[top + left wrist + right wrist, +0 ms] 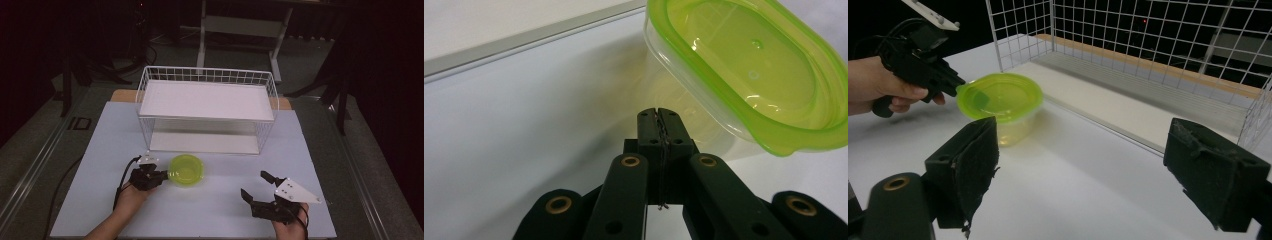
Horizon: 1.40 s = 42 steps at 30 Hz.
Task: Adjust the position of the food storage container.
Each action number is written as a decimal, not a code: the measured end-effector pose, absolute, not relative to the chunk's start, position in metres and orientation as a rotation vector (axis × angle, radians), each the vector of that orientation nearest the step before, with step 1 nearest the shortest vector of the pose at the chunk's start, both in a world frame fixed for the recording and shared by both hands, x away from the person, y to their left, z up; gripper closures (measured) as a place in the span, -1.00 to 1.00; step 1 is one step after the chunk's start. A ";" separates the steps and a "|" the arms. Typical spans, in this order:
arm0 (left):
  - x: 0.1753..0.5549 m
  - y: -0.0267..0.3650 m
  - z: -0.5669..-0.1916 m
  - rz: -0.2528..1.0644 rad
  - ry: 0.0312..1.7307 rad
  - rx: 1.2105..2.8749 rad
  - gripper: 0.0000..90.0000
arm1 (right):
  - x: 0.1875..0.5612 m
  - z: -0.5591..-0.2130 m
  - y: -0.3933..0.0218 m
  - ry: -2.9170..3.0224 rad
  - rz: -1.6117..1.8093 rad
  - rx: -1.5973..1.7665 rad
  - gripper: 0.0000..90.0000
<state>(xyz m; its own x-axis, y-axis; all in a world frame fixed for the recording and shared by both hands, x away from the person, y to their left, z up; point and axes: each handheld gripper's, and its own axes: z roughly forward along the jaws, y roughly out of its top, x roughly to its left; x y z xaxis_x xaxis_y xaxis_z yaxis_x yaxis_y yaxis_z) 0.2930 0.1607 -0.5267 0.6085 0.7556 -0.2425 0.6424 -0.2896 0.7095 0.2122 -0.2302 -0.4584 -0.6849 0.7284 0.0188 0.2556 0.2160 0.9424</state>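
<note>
Green-lidded clear plastic container (186, 170) stands upright on white table (215, 205), just in front of white wire rack (206, 111), lid on. Left gripper (161, 174) at container's left side, jaws pressed together with nothing between; tips meet lid rim tab in right gripper view, contact unclear in left gripper view. Right gripper (256, 186) well apart to right, jaws spread wide, empty, pointing toward container and rack.

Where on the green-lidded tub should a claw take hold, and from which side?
Best bet: the small tab sticking out of the lid rim of the tub, approached level from the left claw's side. The tab points that way, the lid overhangs the clear body, and the wire basket crowds the far side.
</note>
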 end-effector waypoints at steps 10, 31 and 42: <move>0.297 0.127 -0.531 0.117 1.065 2.044 1.00 | 0.214 -0.460 -0.232 2.067 1.470 0.920 -0.68; 0.302 0.115 -0.533 0.078 1.056 2.004 1.00 | 0.215 -0.462 -0.229 2.085 1.466 0.920 -0.68; 0.273 0.154 -0.504 0.118 0.928 1.946 0.90 | 0.213 -0.462 -0.220 2.127 1.468 0.885 -0.67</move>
